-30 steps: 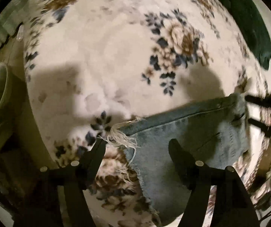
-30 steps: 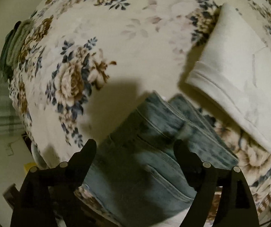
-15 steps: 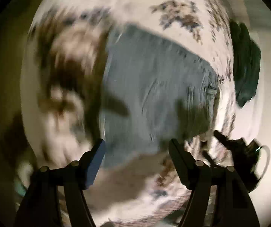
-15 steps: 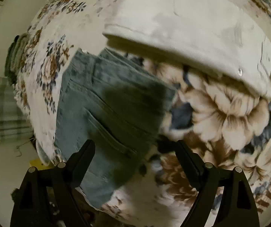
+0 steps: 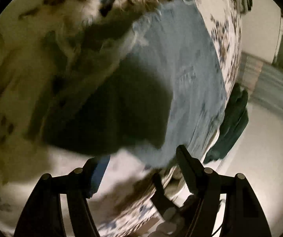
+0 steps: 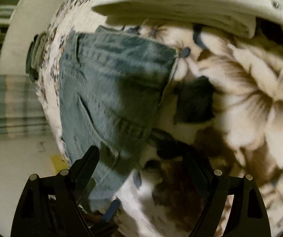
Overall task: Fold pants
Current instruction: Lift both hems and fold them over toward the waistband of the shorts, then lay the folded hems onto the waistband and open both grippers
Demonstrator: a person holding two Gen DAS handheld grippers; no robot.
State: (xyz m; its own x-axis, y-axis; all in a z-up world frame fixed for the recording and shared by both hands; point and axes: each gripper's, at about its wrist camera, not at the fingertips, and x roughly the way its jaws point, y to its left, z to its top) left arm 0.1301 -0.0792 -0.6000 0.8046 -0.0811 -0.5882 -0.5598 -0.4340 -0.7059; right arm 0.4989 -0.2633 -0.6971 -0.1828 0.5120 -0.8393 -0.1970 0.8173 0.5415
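The light blue denim pants lie folded flat on the floral blanket, frayed hem at the far end. In the right wrist view the pants show a back pocket and waistband. My left gripper is open and empty, above the pants' near edge. My right gripper is open and empty, hovering over the pants' right edge and the blanket. Both views are blurred by motion.
A folded white garment lies on the blanket beyond the pants. A dark green cloth hangs at the bed edge. Pale floor and a striped fabric lie past the bed's side.
Both grippers have swung and turned over the bed; the pants moved from the lower part of each view toward the middle. Both stayed open and empty.
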